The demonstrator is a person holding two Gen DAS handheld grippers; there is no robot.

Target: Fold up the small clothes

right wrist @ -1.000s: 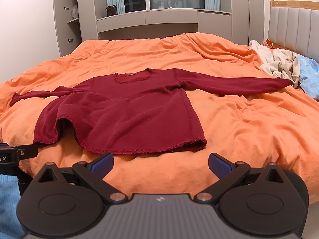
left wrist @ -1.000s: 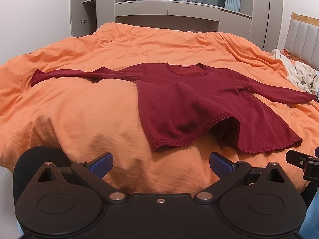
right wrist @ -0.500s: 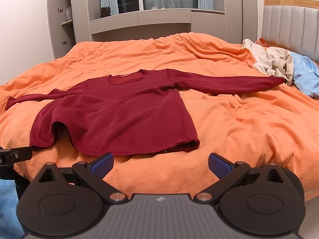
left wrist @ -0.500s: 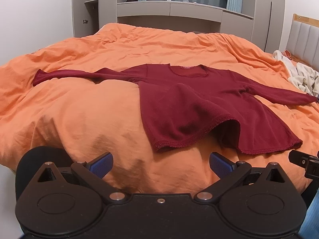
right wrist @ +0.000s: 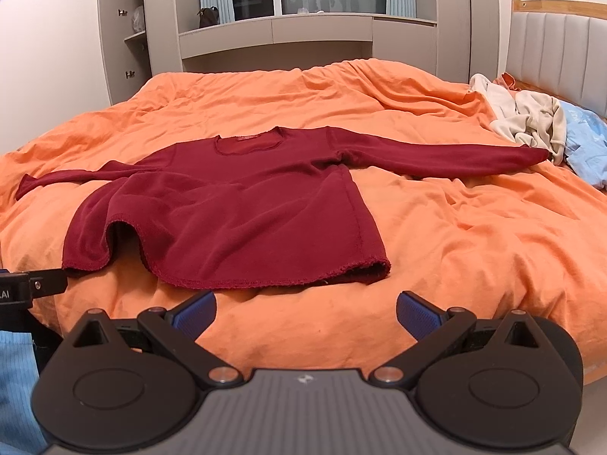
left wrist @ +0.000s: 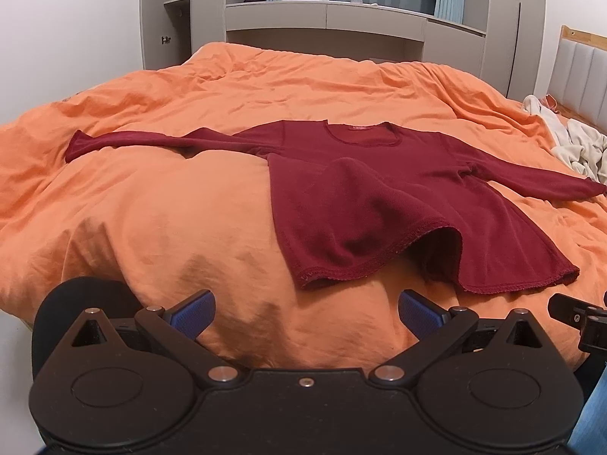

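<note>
A dark red long-sleeved top (left wrist: 379, 197) (right wrist: 242, 212) lies spread on the orange duvet (left wrist: 151, 220) (right wrist: 474, 235), neckline away from me and both sleeves stretched out sideways. Its hem faces me and bulges up in one arch near the middle. My left gripper (left wrist: 305, 313) hovers open near the bed's front edge, just short of the hem's left part. My right gripper (right wrist: 305, 313) is open too, a little short of the hem's right corner. Neither holds anything.
A heap of cream clothes (right wrist: 523, 121) and a light blue garment (right wrist: 586, 148) lie at the right by the padded headboard (right wrist: 557, 49). Grey cabinets (left wrist: 341, 22) and a window stand behind the bed. The other gripper's tip (left wrist: 576, 314) shows at the right edge.
Both views have shifted slightly: the top sits a bit further from the grippers and more to the right in the right wrist view. The jaws stay open.
</note>
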